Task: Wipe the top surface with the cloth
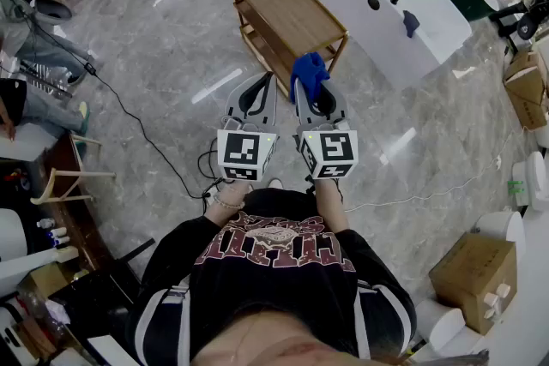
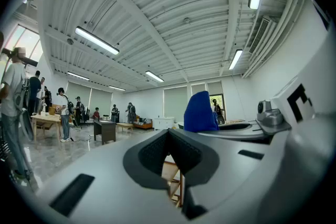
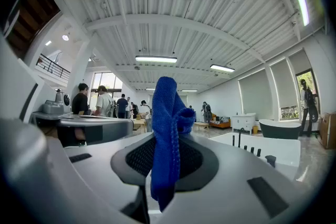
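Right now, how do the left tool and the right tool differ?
The grey right tool is shut on a blue terry cloth, which sticks up past its jaws; the grey left tool is shut with nothing between its jaws. In the head view the cloth covers the right tool's tips, while the left tool's tips are bare. Both are held side by side, pointing toward the wooden trolley.
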A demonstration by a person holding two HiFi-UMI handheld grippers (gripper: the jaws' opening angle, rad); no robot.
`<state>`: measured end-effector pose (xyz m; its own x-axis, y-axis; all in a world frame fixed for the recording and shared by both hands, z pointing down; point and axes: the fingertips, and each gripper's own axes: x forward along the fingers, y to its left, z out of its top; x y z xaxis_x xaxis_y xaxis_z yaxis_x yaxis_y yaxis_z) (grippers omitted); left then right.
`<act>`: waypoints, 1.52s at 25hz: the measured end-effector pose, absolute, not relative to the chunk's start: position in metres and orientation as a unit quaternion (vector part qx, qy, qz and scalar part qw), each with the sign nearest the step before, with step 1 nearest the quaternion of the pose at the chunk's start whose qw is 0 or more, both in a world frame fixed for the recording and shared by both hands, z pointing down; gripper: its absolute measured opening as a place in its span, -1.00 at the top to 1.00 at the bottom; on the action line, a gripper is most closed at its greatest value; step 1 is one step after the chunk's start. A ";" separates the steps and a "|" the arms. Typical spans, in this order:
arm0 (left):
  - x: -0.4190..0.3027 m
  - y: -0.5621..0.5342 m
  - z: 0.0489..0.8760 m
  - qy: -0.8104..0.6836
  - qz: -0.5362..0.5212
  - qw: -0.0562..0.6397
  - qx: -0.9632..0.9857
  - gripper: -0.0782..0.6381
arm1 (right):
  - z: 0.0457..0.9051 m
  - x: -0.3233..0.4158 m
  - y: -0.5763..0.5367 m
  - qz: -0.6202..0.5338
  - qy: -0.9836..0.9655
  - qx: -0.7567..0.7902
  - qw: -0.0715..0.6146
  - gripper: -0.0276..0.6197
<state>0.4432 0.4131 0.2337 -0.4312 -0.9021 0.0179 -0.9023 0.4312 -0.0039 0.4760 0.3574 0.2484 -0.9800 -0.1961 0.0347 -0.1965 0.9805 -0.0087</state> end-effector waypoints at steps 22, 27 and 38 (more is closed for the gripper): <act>0.416 0.414 0.243 -0.862 -0.001 0.013 0.506 0.65 | 0.255 0.447 0.355 0.009 -0.998 0.060 0.018 0.64; 0.380 0.409 0.243 -0.858 -0.007 0.015 0.513 0.65 | 0.253 0.414 0.351 0.007 -0.997 0.069 0.017 0.64; 0.298 0.402 0.241 -0.845 -0.002 0.013 0.535 0.65 | 0.253 0.335 0.349 0.008 -0.996 0.091 0.018 0.64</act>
